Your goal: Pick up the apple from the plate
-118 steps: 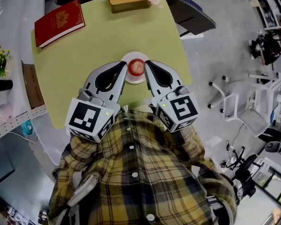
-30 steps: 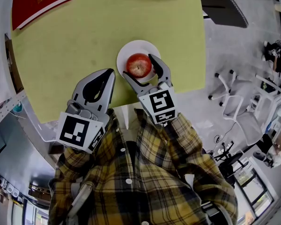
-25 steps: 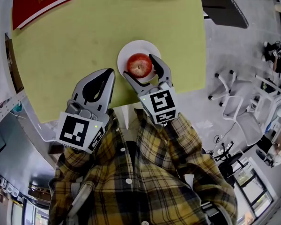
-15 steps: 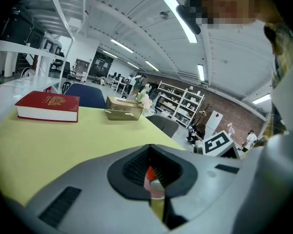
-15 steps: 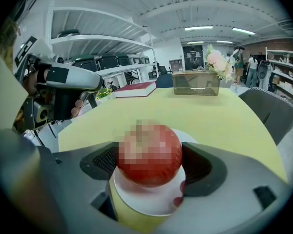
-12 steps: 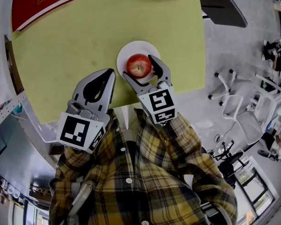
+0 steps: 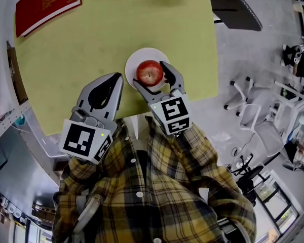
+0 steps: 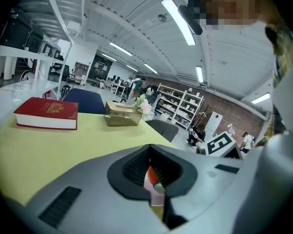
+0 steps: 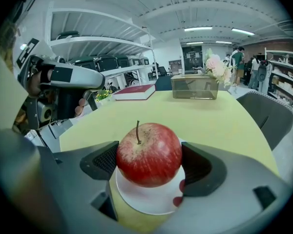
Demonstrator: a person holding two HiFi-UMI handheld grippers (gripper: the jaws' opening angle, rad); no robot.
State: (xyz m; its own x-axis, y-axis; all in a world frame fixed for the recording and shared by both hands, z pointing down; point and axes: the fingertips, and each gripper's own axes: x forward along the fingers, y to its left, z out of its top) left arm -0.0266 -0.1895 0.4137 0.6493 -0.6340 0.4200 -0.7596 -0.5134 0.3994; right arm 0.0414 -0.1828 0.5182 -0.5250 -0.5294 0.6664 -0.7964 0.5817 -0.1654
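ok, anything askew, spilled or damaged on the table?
Nothing stands out. The apple sits upright, stem up, on the white plate; the right hand-held gripper has its jaws against the fruit's sides. The red book lies flat at a far corner of the table. The left hand-held gripper is shut and empty beside the plate.

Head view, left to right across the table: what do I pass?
book → left gripper → apple
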